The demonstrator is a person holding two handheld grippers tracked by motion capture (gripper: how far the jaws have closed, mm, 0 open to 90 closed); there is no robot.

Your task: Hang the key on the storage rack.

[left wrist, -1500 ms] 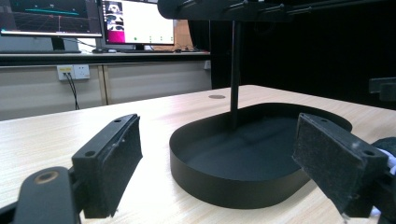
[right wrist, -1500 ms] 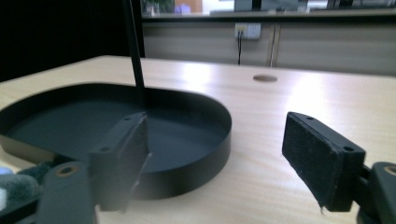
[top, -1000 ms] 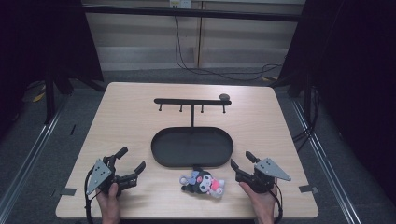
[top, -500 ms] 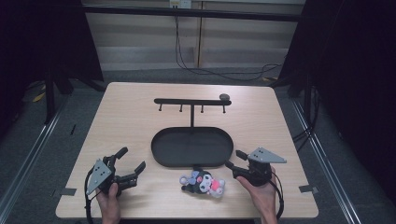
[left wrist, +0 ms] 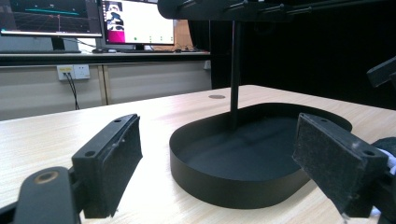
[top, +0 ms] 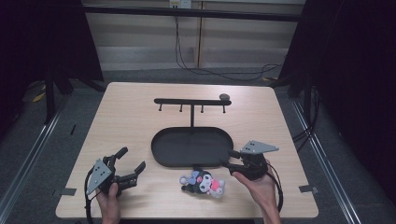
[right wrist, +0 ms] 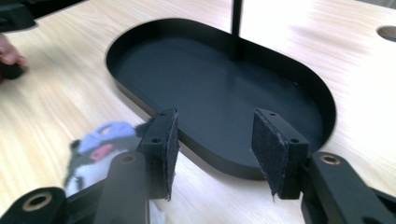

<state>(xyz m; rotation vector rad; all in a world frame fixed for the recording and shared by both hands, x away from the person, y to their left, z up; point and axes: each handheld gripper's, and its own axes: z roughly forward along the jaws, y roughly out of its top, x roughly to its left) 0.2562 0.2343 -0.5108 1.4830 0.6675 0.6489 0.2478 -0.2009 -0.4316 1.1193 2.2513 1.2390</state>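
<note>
A small plush toy (top: pixel 203 183), black and white with a pale blue ear and a pink patch, lies on the wooden bench (top: pixel 140 116) close to the near edge, just in front of the black oval tray (top: pixel 161 151) and apart from its rim. The right tool (top: pixel 227 158) is held above the bench at the tray's near right end, its jaws pointing left across the tray's rim; the toy lies just beside it, a little lower and to the left in the high view, and does not touch it. In the right gripper view the right tool's jaws have just been closing and stand half spread with nothing between them: through the gap shows the tray's near wall and dark floor, while the toy (right wrist: pixel 100 149) sits blurred outside the left jaw, low at the left. The left tool (top: pixel 130 161) rests near the bench's front left corner, held in the person's left hand (top: pixel 109 203), well apart from the toy, its jaws spread wide and holding nothing. In the left gripper view the tray (left wrist: pixel 224 184) lies ahead between the jaws, with the thin post of the black hook stand (top: pixel 191 105) rising from it; the stand's crossbar carries small pegs.
</note>
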